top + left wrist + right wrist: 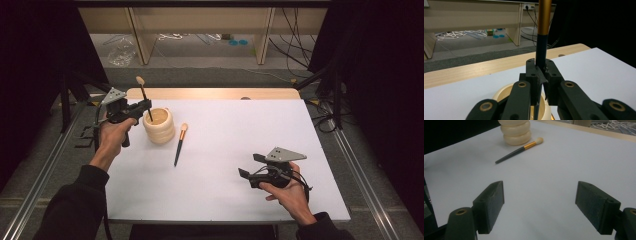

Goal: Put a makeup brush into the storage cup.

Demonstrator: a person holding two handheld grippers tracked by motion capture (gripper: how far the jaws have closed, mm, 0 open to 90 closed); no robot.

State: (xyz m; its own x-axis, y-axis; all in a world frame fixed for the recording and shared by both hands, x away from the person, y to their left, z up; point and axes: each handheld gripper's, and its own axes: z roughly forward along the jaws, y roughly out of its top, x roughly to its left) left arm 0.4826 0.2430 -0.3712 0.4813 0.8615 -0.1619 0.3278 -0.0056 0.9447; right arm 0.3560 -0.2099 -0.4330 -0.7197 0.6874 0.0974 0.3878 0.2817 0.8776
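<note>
My left gripper (pixel 145 106) is shut on the dark handle of a makeup brush (pixel 145 99), held bristles-up over the cream ribbed holder (pixel 159 126) at the table's back left. In the left gripper view the brush (pixel 542 37) rises from between the pads with its gold ferrule on top, and the holder (pixel 504 93) sits just below. A second brush (pixel 180 144) lies flat on the white table right of the holder, its bristle tip near the holder's base. My right gripper (pixel 250 166) rests low at the front right, jaws open over bare table (pixel 541 202), facing the lying brush (pixel 520 150) and the holder (pixel 516 131).
The white table top (pixel 230 150) has a bare wooden strip (pixel 215 93) along its far edge. Beyond it are wooden shelf legs, cables and small items on the floor. Metal rails run along both table sides.
</note>
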